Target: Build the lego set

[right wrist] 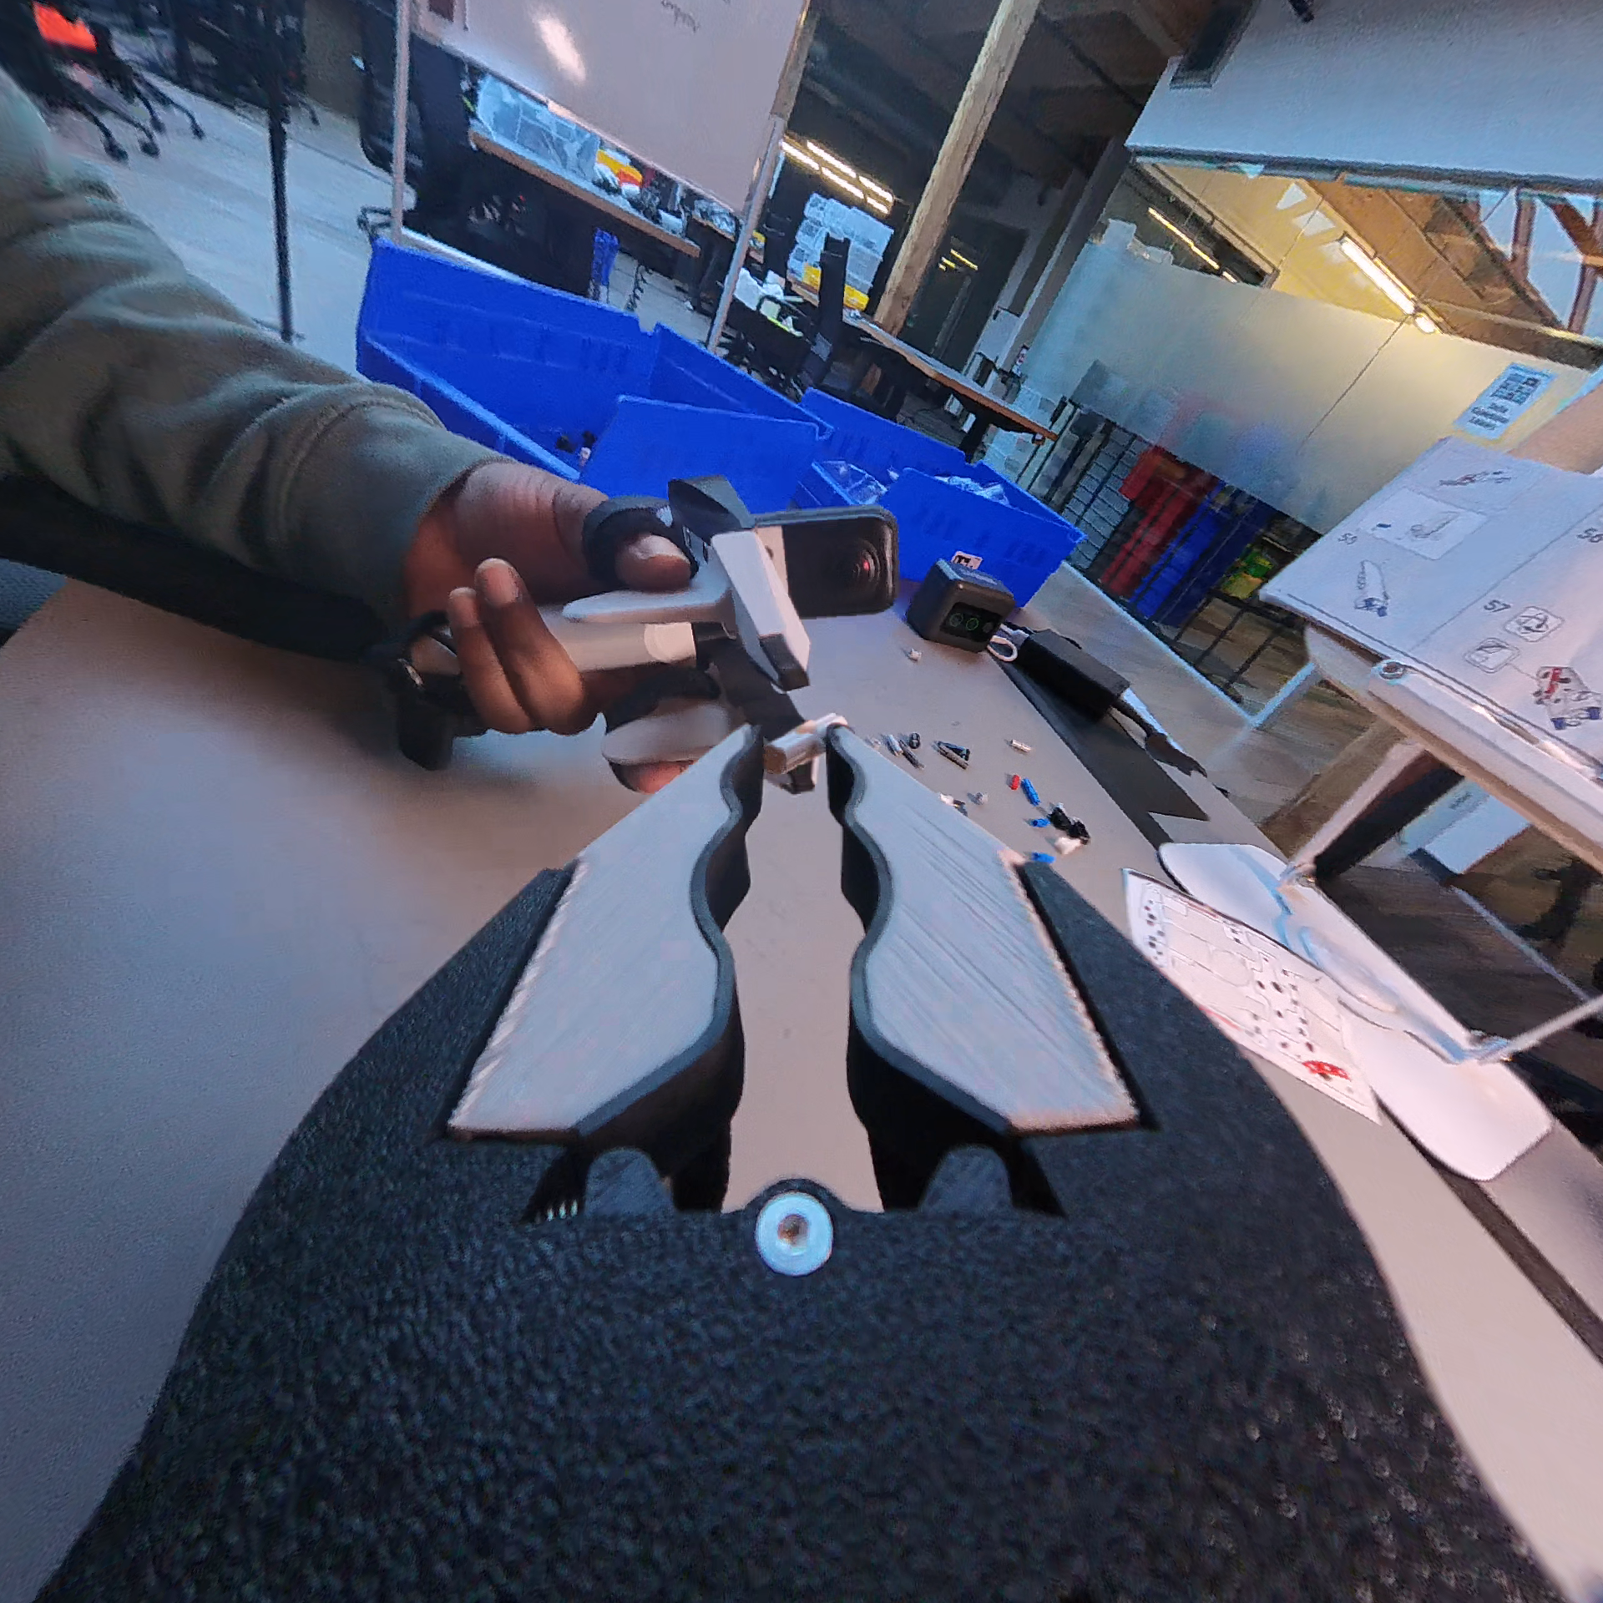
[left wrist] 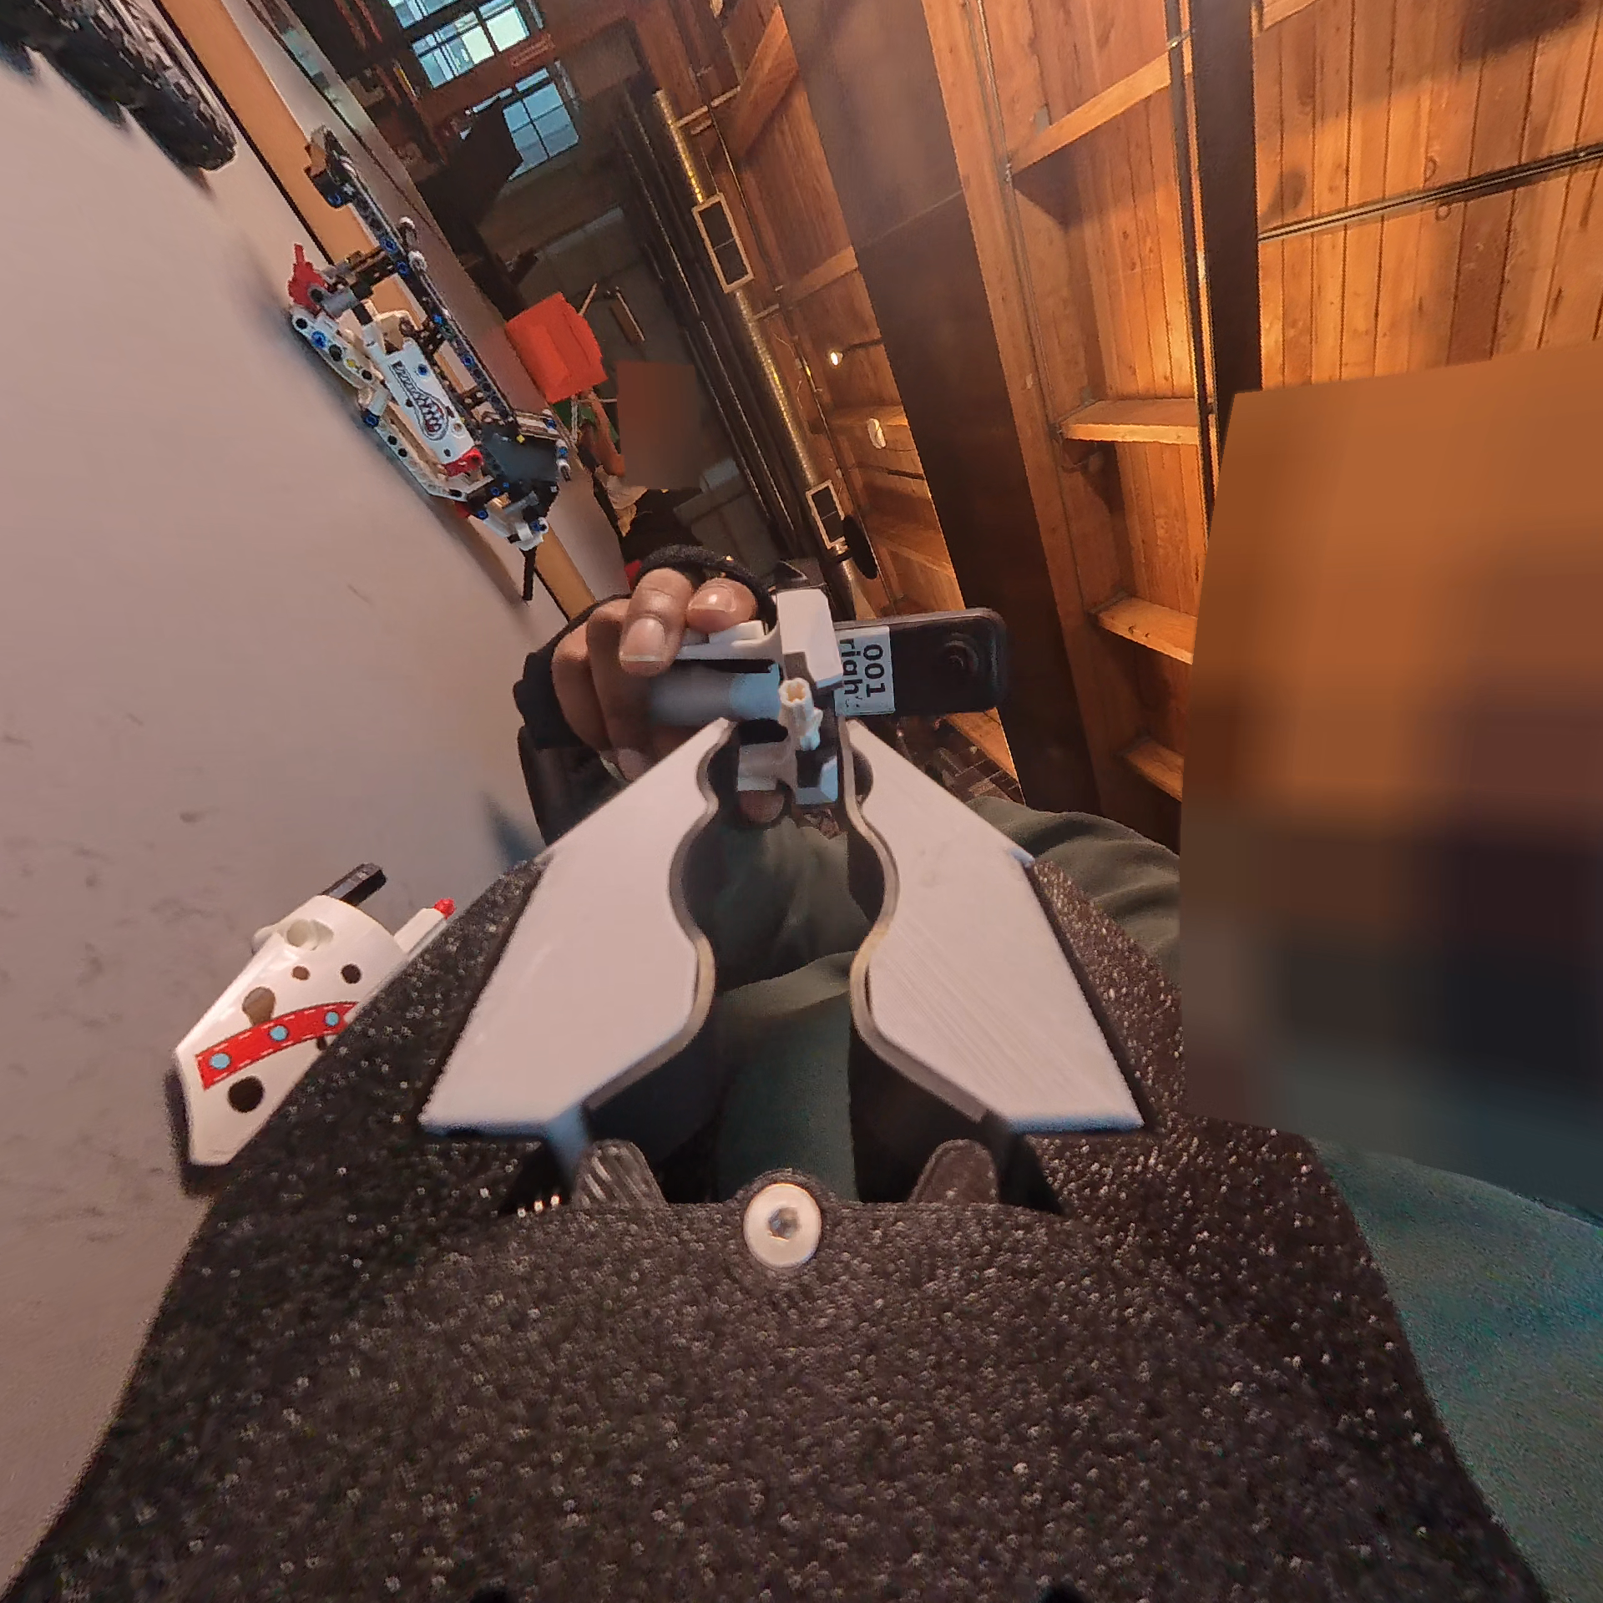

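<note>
A small white connector piece (right wrist: 802,742) sits crosswise between the fingertips of my right gripper (right wrist: 795,748), which is shut on it above the table (right wrist: 217,867). My left gripper (left wrist: 785,729) faces the right one tip to tip. Its jaws stand a narrow gap apart around the same piece (left wrist: 802,709), and I cannot tell whether they grip it. The left gripper also shows in the right wrist view (right wrist: 763,659), held in a hand. The partly built white, red and black model (left wrist: 416,382) lies far off on the table.
A white panel with a red stripe (left wrist: 278,1015) lies beside the left gripper. Several loose small pieces (right wrist: 980,781) lie beyond the tips. Blue bins (right wrist: 694,408), a small black box (right wrist: 958,607), a sticker sheet (right wrist: 1240,989) and a booklet on a stand (right wrist: 1475,590) are around. Black tyres (left wrist: 165,95) lie far left.
</note>
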Demonstrator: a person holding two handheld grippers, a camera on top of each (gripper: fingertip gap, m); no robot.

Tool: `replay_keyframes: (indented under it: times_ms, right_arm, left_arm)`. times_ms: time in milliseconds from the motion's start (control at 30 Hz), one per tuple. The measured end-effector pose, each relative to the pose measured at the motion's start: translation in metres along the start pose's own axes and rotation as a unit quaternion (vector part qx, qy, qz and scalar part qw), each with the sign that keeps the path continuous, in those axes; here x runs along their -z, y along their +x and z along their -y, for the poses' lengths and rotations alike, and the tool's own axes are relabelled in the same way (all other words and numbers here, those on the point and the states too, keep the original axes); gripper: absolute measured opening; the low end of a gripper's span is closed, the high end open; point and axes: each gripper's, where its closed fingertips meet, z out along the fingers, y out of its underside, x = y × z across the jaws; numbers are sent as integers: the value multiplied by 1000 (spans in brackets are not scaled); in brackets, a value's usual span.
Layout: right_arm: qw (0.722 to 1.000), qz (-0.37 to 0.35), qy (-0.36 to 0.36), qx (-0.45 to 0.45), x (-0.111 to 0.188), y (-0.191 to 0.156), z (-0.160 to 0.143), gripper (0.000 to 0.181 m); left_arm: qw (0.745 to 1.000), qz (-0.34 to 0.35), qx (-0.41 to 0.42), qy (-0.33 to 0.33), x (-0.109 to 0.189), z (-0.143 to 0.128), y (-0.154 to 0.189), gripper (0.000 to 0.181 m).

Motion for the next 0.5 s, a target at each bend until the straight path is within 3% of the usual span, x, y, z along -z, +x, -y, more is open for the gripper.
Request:
replay_keyframes:
  times_ms: [200, 333, 500]
  right_arm:
    - [990, 72, 54, -111, 7, -10, 16, 13]
    - [981, 111, 60, -145, 7, -18, 18, 13]
    - [983, 93, 48, -154, 5, -11, 12, 10]
  left_arm:
    - [999, -24, -12, -17, -3, -5, 9, 21]
    - [998, -48, -22, -37, -7, -14, 19, 10]
    - [999, -23, -22, -18, -5, -8, 13, 7]
